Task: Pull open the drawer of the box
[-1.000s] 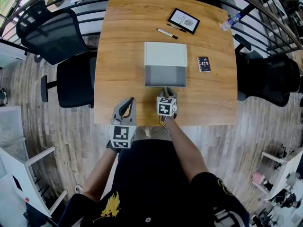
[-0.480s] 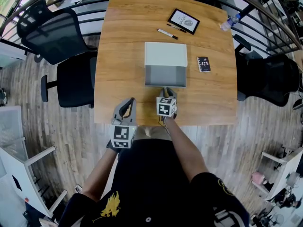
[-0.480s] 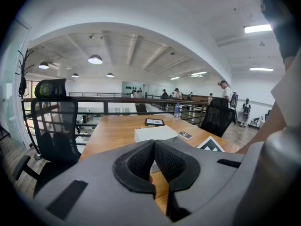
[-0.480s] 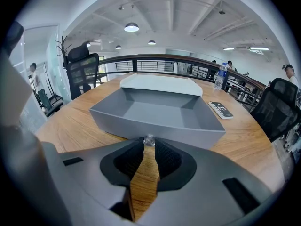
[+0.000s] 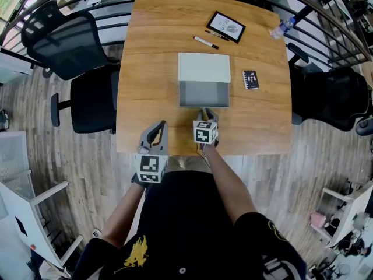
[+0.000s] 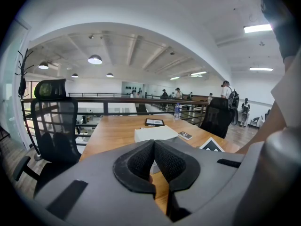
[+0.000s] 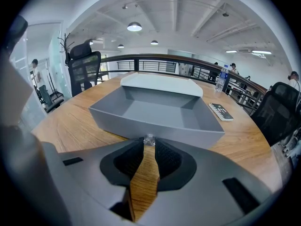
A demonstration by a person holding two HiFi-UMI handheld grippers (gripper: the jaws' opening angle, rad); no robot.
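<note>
On the wooden table (image 5: 151, 69), the white box (image 5: 204, 67) sits mid-table with its grey drawer (image 5: 203, 94) standing open toward the person. The right gripper (image 7: 149, 144) pinches the small clear knob (image 7: 149, 139) on the drawer's front. The left gripper (image 5: 156, 127), jaws together and empty, hangs at the table's near edge.

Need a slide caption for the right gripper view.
Right tool pinching the clear knob of the open, empty grey drawer.
</note>
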